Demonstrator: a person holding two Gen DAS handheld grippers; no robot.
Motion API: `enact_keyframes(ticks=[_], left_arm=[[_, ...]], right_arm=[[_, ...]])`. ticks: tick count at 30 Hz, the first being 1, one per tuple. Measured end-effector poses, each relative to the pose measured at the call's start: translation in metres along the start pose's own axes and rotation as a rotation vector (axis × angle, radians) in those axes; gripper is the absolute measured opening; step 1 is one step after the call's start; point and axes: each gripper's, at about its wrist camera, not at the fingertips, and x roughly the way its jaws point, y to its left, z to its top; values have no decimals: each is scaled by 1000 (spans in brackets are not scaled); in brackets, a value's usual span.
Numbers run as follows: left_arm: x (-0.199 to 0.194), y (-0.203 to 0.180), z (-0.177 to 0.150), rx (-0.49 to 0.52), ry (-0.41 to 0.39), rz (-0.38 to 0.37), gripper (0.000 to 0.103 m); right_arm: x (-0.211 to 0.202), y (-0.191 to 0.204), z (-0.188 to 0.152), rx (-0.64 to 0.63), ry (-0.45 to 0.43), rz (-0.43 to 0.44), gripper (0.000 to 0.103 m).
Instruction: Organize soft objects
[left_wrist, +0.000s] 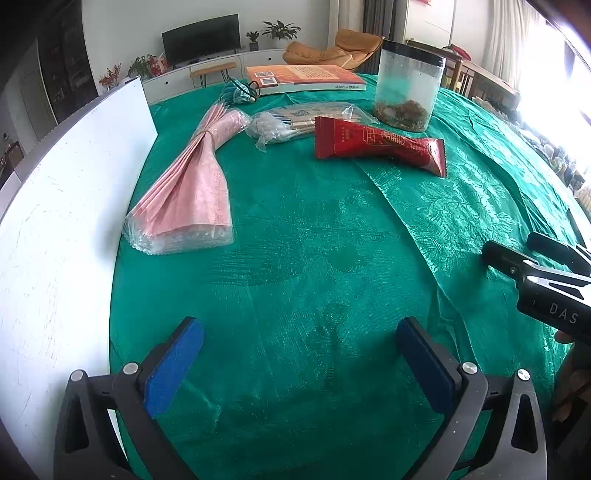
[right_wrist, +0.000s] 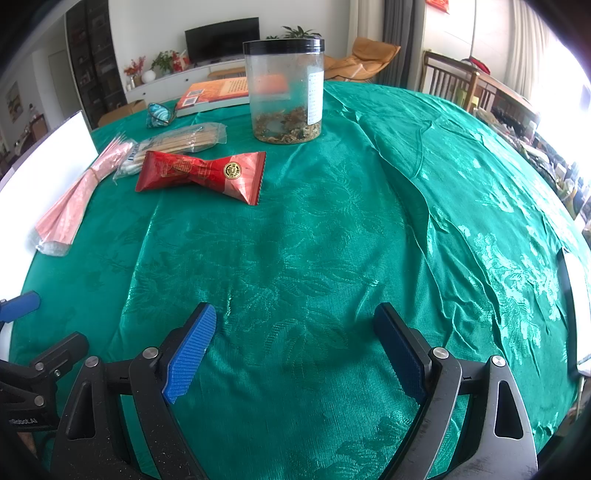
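Both tongs hang low over the bare near side of the counter (right_wrist: 332, 229), empty: the left tongs (left_wrist: 299, 354) and the right tongs (right_wrist: 295, 347) each have jaws spread wide, probably ready to reach. The soft things lie well beyond them at the far left: pink bags (left_wrist: 192, 184), swab pack (left_wrist: 295, 122), red packet (right_wrist: 201, 175), beside the jar (right_wrist: 284, 92).

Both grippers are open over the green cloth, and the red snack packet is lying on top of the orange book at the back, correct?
Not quite. The red snack packet lies directly on the green cloth, nearer than the clear jar; the orange book sits apart at the back, as the right wrist view shows. The left gripper and right gripper are indeed open.
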Motion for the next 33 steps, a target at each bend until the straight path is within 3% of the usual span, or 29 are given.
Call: enact_keyframes(ticks=[33], left_arm=[[0, 0, -2, 2, -20, -2, 103]], right_arm=[[0, 0, 1, 0, 0, 0, 89]])
